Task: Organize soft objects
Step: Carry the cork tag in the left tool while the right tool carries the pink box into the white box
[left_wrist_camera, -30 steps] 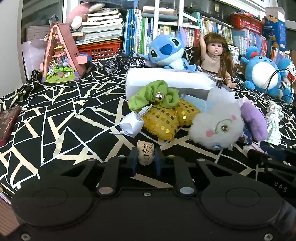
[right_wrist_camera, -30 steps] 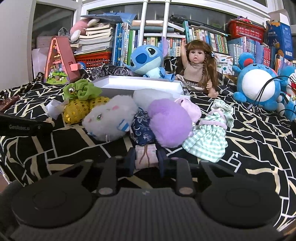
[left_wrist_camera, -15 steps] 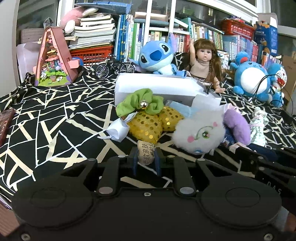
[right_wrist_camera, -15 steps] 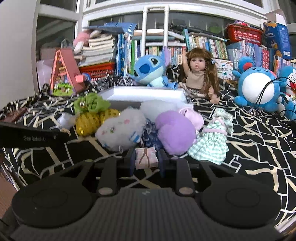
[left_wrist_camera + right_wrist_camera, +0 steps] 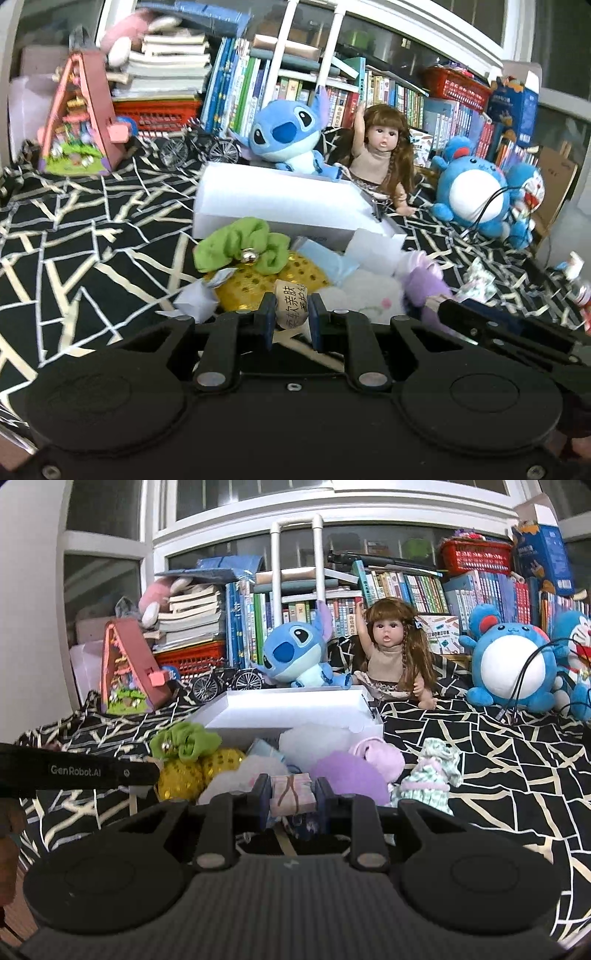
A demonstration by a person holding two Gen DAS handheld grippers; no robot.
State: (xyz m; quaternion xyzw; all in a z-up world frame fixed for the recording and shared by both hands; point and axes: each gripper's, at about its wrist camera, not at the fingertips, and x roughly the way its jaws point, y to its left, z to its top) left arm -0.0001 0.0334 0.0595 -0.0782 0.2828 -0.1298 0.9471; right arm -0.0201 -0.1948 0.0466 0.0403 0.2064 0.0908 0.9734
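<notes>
My left gripper [image 5: 291, 314] is shut on a small cream packet with Chinese print [image 5: 291, 303], held above the pile. My right gripper [image 5: 292, 795] is shut on a small pink wrapped packet [image 5: 292, 794]. Ahead lies a pile of soft things: a green scrunchie with a bell [image 5: 240, 248] [image 5: 186, 740], a gold sequin cushion [image 5: 258, 284] [image 5: 207, 771], a white plush [image 5: 373, 297], a purple plush [image 5: 345, 777] and a green checked doll dress [image 5: 430, 775]. Behind the pile stands an open white box [image 5: 273, 201] [image 5: 295, 710].
A Stitch plush [image 5: 295, 651], a doll [image 5: 388, 653] and a blue round plush [image 5: 513, 664] sit behind the box before bookshelves. A pink toy house [image 5: 125, 672] and a toy bicycle [image 5: 221, 681] stand at the left. The left gripper's side [image 5: 74, 770] crosses the right wrist view.
Both grippers have risen and tilted up with their packets still held. The pile now sits lower and closer in both views.
</notes>
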